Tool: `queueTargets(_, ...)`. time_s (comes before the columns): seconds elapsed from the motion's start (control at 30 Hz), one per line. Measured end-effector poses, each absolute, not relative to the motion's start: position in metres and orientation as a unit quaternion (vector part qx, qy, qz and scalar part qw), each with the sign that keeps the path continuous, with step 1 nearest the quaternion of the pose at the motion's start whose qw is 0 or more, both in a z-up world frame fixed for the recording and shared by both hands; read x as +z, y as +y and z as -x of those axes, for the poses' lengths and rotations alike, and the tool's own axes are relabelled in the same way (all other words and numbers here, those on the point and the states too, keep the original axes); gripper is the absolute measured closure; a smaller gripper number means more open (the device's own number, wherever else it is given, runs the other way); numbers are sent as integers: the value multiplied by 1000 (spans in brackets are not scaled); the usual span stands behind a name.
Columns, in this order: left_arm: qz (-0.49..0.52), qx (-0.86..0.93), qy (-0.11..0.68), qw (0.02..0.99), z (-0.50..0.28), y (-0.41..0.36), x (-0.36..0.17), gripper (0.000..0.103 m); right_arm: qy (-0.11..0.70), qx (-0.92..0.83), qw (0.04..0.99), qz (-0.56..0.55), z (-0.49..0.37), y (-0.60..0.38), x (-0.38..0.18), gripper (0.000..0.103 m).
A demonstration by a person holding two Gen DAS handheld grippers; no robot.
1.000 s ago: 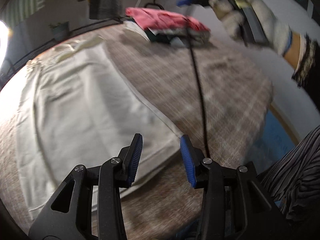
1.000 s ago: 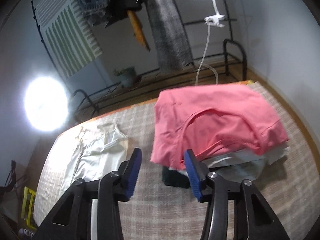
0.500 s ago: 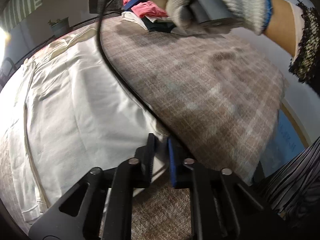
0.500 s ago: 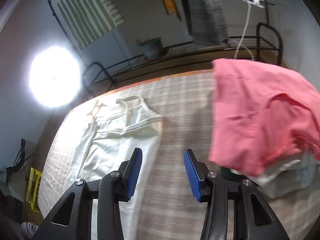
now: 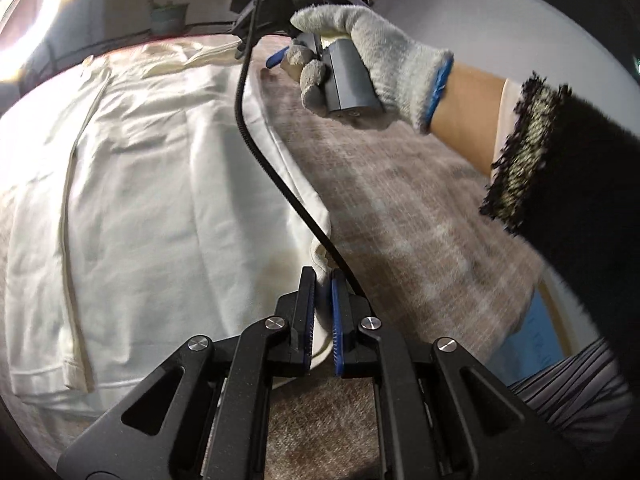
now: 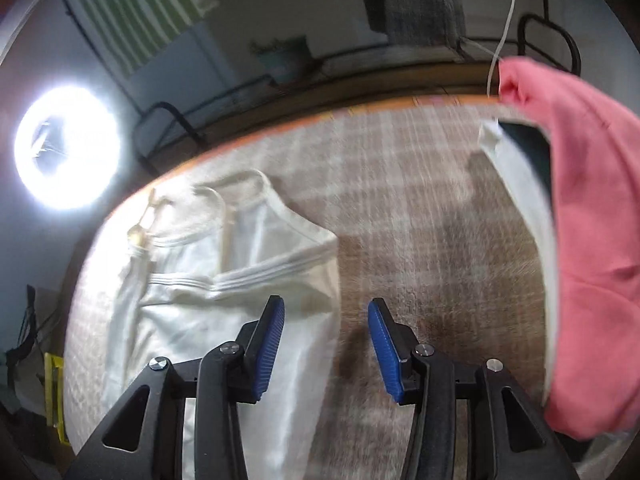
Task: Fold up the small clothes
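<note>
A cream white sleeveless garment (image 5: pixel 132 184) lies flat on the brown checked surface (image 5: pixel 400 200). My left gripper (image 5: pixel 321 280) is shut on the garment's near right hem corner. The garment also shows in the right wrist view (image 6: pixel 224 280), with its straps and neckline at the far end. My right gripper (image 6: pixel 326 320) is open and empty, just above the garment's right edge near the armhole. In the left wrist view the gloved hand (image 5: pixel 360 56) holds the right gripper over the garment's far right edge.
A pile of folded clothes topped by a pink garment (image 6: pixel 592 240) sits at the right of the surface. A black cable (image 5: pixel 264 152) runs across the white garment. A bright ring lamp (image 6: pixel 68 144), a metal rack (image 6: pixel 548 40) and hanging clothes stand behind.
My left gripper closed on the hem corner and has lifted it slightly. My right gripper swung left from the pink pile to the white garment's upper right edge.
</note>
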State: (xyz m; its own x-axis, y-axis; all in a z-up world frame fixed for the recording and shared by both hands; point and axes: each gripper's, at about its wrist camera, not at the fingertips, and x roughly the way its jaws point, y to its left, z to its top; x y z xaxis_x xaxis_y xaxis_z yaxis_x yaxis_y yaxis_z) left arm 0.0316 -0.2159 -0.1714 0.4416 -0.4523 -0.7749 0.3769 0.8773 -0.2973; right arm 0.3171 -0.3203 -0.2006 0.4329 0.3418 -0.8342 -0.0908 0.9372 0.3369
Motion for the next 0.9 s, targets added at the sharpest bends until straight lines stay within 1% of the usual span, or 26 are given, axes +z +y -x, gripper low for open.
queueTargets(0.03, 47, -244, 468, 848, -32, -213, -170, 98, 517, 131, 836, -128, -320, -320, -202, 63)
queueTargets(0.07, 53, -244, 467, 848, -32, -211, -169, 98, 517, 135, 834, -136, -322, -321, -204, 72)
queueTargets(0.1, 57, -243, 467, 848, -31, -208, -169, 98, 518, 137, 832, -144, -324, -321, -204, 77)
queueTargets(0.17, 65, -242, 464, 849, -31, -204, -168, 98, 520, 139, 828, -157, -326, -321, -205, 98)
queueTargets(0.2, 69, -242, 463, 850, -31, -201, -167, 98, 521, 137, 828, -157, -326, -319, -204, 101)
queueTargets(0.27, 79, -239, 461, 851, -32, -194, -165, 98, 517, 134, 832, -149, -326, -315, -197, 103)
queueTargets(0.43, 110, -225, 457, 853, -29, -169, -159, 98, 507, 136, 839, -142, -326, -297, -173, 103)
queueTargets(0.67, 145, -205, 453, 855, -19, -132, -159, 98, 493, 153, 851, -103, -324, -245, -144, 103)
queueTargets(0.9, 177, -178, 459, 852, -15, -97, -165, 98, 501, 170, 846, -65, -327, -187, -150, 103)
